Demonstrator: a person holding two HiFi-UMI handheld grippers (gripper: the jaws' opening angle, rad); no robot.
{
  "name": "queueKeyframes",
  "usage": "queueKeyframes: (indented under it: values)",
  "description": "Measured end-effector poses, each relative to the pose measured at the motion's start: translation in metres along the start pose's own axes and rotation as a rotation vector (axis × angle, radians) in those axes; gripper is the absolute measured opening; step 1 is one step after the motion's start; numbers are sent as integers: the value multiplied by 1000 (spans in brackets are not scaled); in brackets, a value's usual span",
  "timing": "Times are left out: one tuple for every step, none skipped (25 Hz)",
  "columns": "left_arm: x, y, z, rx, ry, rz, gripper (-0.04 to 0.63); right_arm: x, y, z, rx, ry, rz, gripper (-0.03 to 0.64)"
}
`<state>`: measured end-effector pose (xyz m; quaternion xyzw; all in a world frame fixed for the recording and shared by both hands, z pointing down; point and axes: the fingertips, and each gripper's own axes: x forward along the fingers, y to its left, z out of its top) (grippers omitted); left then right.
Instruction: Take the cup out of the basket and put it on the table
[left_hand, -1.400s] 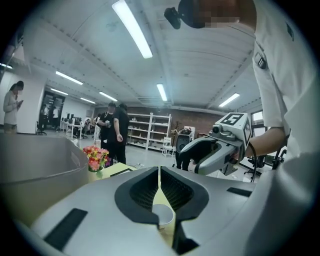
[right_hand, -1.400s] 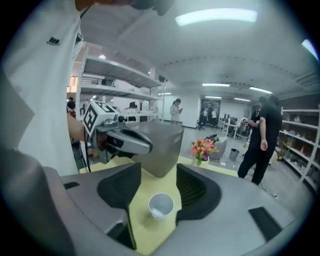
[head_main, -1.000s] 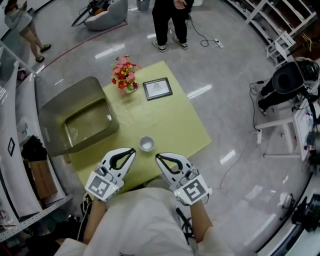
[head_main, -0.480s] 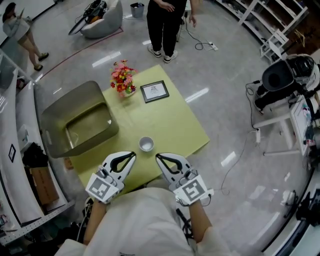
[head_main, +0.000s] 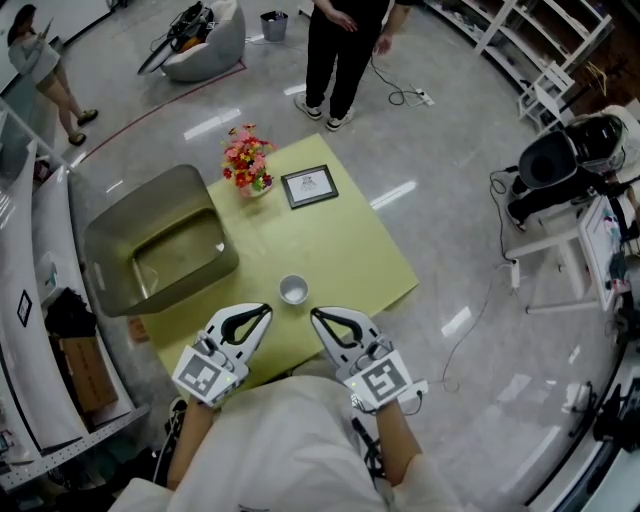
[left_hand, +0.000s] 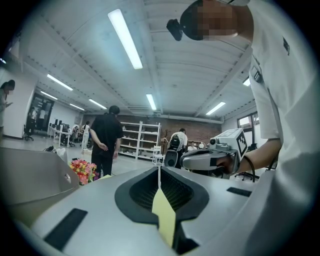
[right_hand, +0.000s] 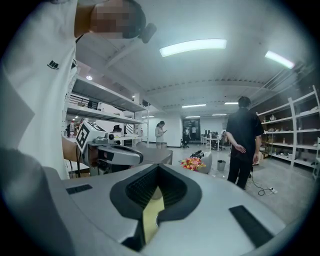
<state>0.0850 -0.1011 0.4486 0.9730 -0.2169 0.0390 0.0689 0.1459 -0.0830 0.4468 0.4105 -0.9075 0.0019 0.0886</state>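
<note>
Cup (head_main: 293, 289) stands on desk (head_main: 350, 250) just ahead of left hand-held gripper (head_main: 267, 308) & right hand-held gripper (head_main: 314, 314), both clenched, empty; basket (head_main: 110, 240) off to left. Looks done: draw the 2 straight back w/o nudging cup.

Flowers (head_main: 247, 160) beside perhaps a framed certificate (head_main: 309, 186)

no readable txt, nos. or brand names anywhere. closest things:
- square black-and-white code marker (head_main: 200, 372) on the left gripper (head_main: 266, 309) cube, and a second code marker (head_main: 383, 381) on the right gripper (head_main: 314, 313): patterns only, no letters.
- small black-framed picture (head_main: 309, 185) on the yellow-green bench (head_main: 350, 255): print inside too small to read.
- small dark emblem (right_hand: 53, 64) on the person's white shirt (right_hand: 30, 105): shape only.
- black diamond outline (head_main: 22, 308) on a white cabinet side (head_main: 30, 360): no wording.
</note>
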Motion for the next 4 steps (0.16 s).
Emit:
queueKeyframes:
  values:
    - [0,0,0,1,0,0,23,0,0,0,3,-3,-2,6]
    - [0,1,0,1,1,-1,23,1,0,1,8,-7,-4,6]
    - [0,1,0,1,1,-1,23,1,0,1,13,-9,-7,6]
    - [0,1,0,2,2,-2,23,1,0,2,17,-12,-9,6]
